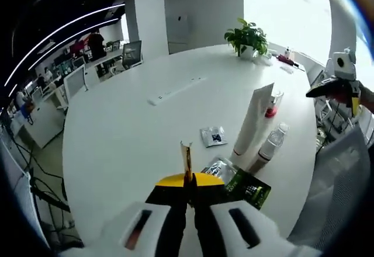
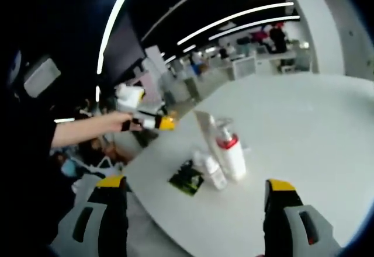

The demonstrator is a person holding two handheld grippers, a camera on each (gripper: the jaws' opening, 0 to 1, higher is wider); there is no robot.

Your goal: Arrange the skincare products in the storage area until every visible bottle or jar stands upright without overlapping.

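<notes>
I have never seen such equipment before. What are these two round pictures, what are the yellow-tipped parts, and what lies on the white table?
A person holds one gripping tool in each hand, and a camera rides on each. In the left gripper view, the left tool is shut on a thin gold sachet. In the right gripper view, the right tool is open and holds nothing. On the white table stand a tall white tube, a small clear bottle and a red-collared bottle. Sachets lie flat nearby, one green. A potted plant stands farther back.
</notes>
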